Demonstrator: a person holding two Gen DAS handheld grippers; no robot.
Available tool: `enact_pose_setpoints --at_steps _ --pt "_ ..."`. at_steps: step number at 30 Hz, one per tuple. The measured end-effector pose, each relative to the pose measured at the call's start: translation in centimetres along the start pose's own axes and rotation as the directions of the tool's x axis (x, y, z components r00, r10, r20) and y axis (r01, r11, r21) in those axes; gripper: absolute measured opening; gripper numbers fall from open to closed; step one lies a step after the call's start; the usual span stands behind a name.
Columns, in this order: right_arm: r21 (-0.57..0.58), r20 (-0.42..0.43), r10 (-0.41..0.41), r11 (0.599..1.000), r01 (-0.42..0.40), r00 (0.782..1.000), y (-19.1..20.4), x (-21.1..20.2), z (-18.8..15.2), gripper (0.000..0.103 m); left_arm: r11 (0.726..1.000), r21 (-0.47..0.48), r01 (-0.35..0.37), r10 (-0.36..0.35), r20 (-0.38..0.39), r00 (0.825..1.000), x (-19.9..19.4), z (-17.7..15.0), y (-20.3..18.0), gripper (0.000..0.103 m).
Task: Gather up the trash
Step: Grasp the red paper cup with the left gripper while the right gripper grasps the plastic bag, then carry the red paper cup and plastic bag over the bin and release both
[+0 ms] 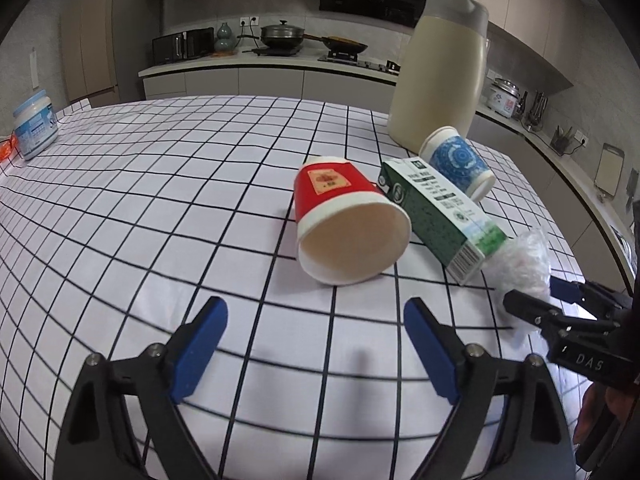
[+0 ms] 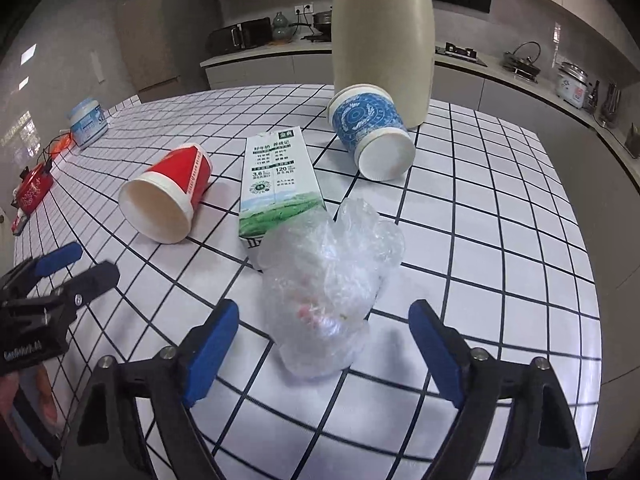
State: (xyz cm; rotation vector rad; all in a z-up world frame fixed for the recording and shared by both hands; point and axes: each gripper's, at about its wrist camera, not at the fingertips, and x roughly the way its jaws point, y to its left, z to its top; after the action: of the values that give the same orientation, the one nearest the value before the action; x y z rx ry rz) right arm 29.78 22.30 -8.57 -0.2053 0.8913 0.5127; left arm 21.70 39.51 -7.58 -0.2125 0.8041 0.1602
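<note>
Tabletop (image 2: 500, 208), checked cloth, carried all the trash. Biggest, we saw the green milk carton (image 2: 276, 184) flat on its side, stiff-looking, likely light; we would take it across the narrow faces. Red cup (image 1: 344, 216) and blue cup (image 2: 372, 136) lay tipped, probably crushable, so grip the wall gently. Crumpled clear plastic bag (image 2: 332, 276) touched the carton's end, soft, likely slippery; pinch the bunched middle. Right gripper (image 2: 324, 344) stood apart around the bag, pads not touching. Left gripper (image 1: 316, 344) was wide, empty, near the red cup.
</note>
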Motion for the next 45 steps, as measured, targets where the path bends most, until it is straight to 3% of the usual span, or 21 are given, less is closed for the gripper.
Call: enact_pose_setpoints --at_steps 1,2,10,12,13,14,16,28,45 --pt "0.007 -0.002 0.006 1.0 -0.006 1.0 -0.3 0.1 0.1 0.061 1.0 0.001 -0.002 0.002 -0.003 1.0 0.4 0.2 0.0 0.087" --pt "0.019 0.0 0.007 1.0 -0.007 1.0 -0.9 0.2 0.3 0.058 1.0 0.001 -0.002 0.002 -0.005 1.0 0.8 0.5 0.0 0.086" --pt "0.108 0.03 -0.041 0.993 0.037 0.999 -5.6 1.0 2.2 0.051 1.0 -0.006 0.008 -0.008 -0.028 1.0 3.4 2.4 0.1 0.066" --pt "0.124 0.034 -0.04 0.992 0.036 0.999 -6.6 1.2 2.7 0.05 1.0 -0.003 0.005 -0.005 -0.039 0.999 4.1 2.7 0.0 0.048" --pt "0.13 0.036 -0.039 0.991 0.034 0.999 -6.8 1.4 2.8 0.049 1.0 -0.002 0.006 -0.006 -0.047 0.999 4.4 2.8 0.0 0.027" --pt "0.134 0.037 -0.036 0.99 0.031 0.999 -7.0 1.4 2.9 0.049 1.0 0.001 0.011 -0.011 -0.054 0.998 4.6 2.9 0.0 0.017" --pt "0.134 0.039 -0.036 0.991 0.03 0.999 -7.2 1.6 3.1 0.048 1.0 0.016 0.021 -0.02 -0.033 0.999 4.3 3.0 -0.1 0.01" --pt "0.136 0.08 -0.04 0.99 0.029 0.996 -7.3 -0.4 3.2 0.046 0.996 0.082 0.033 -0.039 0.064 0.997 0.0 3.4 -2.4 0.003" --pt "0.152 0.144 -0.082 0.987 0.06 0.986 -5.9 -8.0 -0.3 0.046 0.989 0.132 0.072 -0.088 0.123 0.989 -6.4 1.2 -4.4 0.003"
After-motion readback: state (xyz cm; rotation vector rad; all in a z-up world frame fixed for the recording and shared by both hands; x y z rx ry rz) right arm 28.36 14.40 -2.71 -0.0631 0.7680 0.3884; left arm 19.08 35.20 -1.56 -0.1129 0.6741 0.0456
